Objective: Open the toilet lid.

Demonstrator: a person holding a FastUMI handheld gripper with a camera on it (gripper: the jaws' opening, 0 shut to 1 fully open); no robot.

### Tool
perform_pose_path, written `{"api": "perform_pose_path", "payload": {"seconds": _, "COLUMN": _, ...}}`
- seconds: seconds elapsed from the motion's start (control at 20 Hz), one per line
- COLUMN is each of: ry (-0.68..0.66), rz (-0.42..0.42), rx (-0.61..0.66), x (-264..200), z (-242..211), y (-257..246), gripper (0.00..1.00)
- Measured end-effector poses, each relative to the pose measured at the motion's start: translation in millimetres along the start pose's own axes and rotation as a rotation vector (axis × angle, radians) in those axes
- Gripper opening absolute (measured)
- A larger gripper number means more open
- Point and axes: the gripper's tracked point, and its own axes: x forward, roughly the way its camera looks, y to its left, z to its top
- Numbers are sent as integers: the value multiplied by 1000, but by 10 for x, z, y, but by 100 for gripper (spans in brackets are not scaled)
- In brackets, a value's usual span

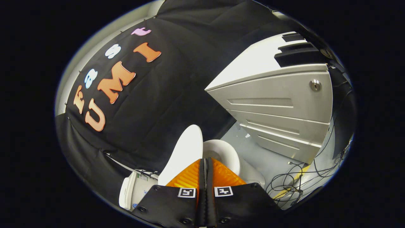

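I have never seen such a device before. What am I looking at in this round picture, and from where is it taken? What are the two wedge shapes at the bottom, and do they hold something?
The picture comes from a wide-angle camera that rides on a hand-held gripper, a tool a person carries; there is no robot arm. The camera looks forward along the gripper's two fingers, which are the wedge shapes you noticed. They are closed against each other and hold nothing.

The view is tilted. Just beyond the fingers stands a white toilet: its lid is already raised, and the open bowl sits beside it. Beyond that is a grey drawer cabinet with a round lock, and loose cables lie on the floor. Black cloth forms the booth's wall behind.
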Motion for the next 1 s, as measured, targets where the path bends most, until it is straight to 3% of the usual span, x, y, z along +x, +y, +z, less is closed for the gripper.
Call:
{"api": "perform_pose_path", "payload": {"seconds": 0.6, "ry": -29, "rz": 152, "rx": -107, "x": -282, "z": 272, "y": 1322, "gripper": 8}}
{"api": "perform_pose_path", "payload": {"seconds": 0.85, "ry": -39, "rz": 162, "rx": -251, "x": -416, "z": 226, "y": 1820, "gripper": 8}}
{"api": "perform_pose_path", "payload": {"seconds": 1.0, "ry": -45, "rz": 181, "rx": -271, "x": -507, "z": 187, "y": 2084, "gripper": 8}}
